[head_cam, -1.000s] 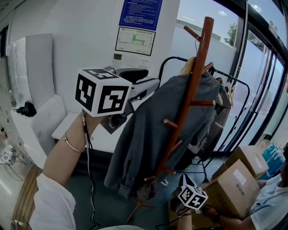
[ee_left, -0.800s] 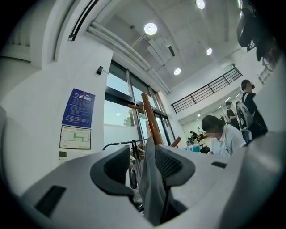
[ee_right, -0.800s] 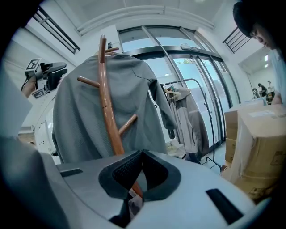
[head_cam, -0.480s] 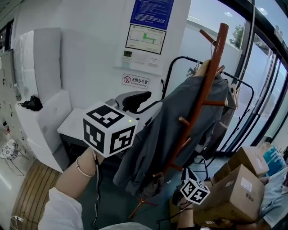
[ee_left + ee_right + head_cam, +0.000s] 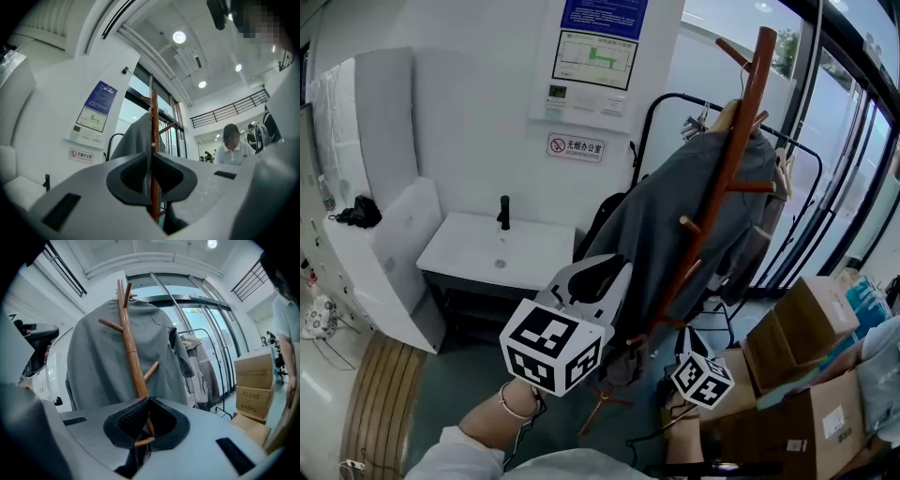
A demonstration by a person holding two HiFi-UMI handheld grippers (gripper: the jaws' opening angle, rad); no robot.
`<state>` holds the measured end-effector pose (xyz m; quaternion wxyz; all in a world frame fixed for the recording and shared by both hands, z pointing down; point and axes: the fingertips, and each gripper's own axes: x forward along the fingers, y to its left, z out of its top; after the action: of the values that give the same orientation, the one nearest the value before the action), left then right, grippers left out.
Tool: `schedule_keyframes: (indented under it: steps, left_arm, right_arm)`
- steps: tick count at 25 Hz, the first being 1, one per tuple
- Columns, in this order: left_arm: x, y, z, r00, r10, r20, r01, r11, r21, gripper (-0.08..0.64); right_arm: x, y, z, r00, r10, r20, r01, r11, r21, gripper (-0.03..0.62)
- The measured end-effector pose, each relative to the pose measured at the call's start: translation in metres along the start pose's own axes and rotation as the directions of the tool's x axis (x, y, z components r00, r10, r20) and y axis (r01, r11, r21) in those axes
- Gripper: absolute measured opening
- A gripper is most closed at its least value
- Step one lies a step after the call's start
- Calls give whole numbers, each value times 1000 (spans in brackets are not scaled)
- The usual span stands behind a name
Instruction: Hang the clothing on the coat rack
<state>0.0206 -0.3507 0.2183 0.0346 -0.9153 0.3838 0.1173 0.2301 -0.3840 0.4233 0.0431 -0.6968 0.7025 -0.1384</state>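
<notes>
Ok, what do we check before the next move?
1. Jacket on rack: ok, it hangs from the top.
2. Which peg holds it: cannot tell, cloth hides it.
3. Left gripper let go: ok, jaws have just been closing, nothing between them.
4. Right gripper empty: ok, jaws together.
5. Boxes clear of the rack's foot: cannot tell, they sit close beside it.

White sleeve (image 5: pixel 464 457), thin bracelet (image 5: pixel 516 406) at the left wrist, two white cubes (image 5: pixel 551 345) with black square markers.
</notes>
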Motion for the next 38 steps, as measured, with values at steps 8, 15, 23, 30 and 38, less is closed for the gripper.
schedule_keyframes:
  steps: [8,15,23,30,38]
  left_arm:
    - [-3,-9,-97,992,10,-123,-20,997,-74,8]
    - [0,-2,-173,967,36,-252,-68,990,-120,8]
    - [4,-1,-193,955,51,-291,-109,977,-185,8]
    - [14,-6,-197,951,88,-298,-142,976,-167,8]
    - [19,-3,-204,943,140,-302,-194,968,-160,8]
  right_arm:
    - [-26,6,-4,999,-35,31,36,999,-24,23]
    - [-42,2,-4,998,-59,10,60,992,-114,23]
    - [-41,-8,6,999,-31,31,35,993,-110,23]
    - [-33,-12,1,1000,10,-11,-11,993,-121,23]
    - [-28,-23,3,999,38,-19,-41,990,-137,21]
